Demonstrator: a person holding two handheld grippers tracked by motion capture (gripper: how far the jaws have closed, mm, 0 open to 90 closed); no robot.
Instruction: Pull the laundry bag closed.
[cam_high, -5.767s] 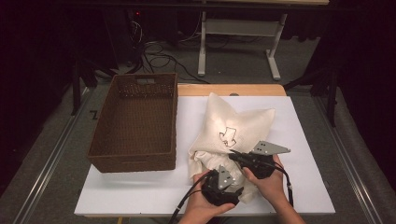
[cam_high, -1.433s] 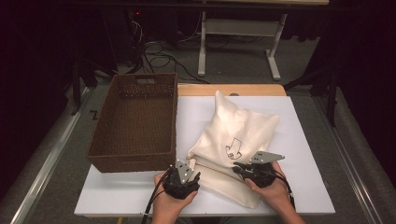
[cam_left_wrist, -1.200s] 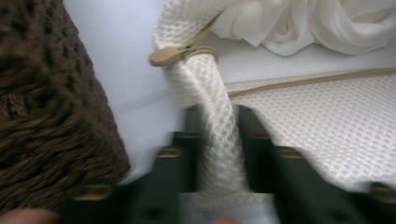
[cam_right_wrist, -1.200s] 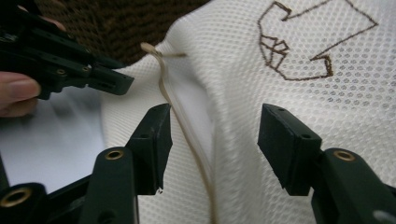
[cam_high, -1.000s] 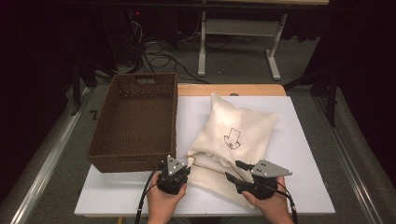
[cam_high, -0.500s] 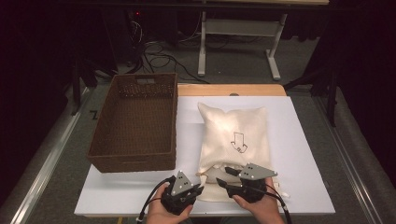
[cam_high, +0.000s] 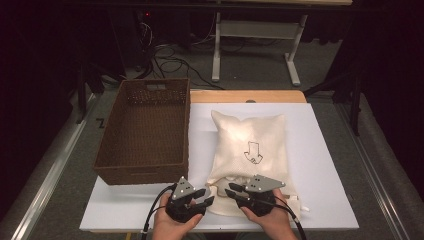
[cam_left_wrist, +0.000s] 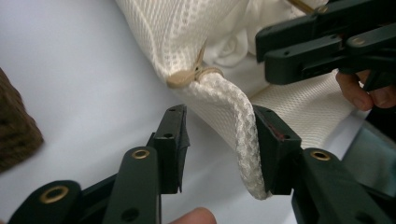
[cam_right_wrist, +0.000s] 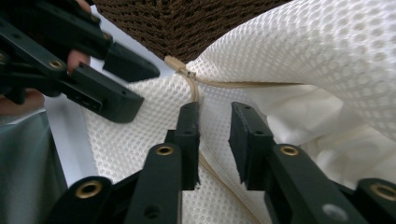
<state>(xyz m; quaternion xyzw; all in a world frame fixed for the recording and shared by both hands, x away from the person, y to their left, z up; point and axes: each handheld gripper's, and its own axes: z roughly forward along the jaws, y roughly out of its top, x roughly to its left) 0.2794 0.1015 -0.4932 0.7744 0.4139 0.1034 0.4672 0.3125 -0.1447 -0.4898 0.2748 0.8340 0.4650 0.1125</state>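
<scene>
Two grippers at mesh bag (cam_high: 250, 150) mouth.

A white worktop (cam_high: 325, 165) with a strip of bare wood along its far edge carries a brown woven basket (cam_high: 145, 130) on its left half and, just beside it toward the middle, a cream mesh bag (cam_high: 250, 150) lying flat with a small arrow printed on it.

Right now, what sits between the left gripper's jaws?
In the left gripper view, the left gripper stands open around a folded edge of the white mesh bag; it lies against one jaw only.
</scene>
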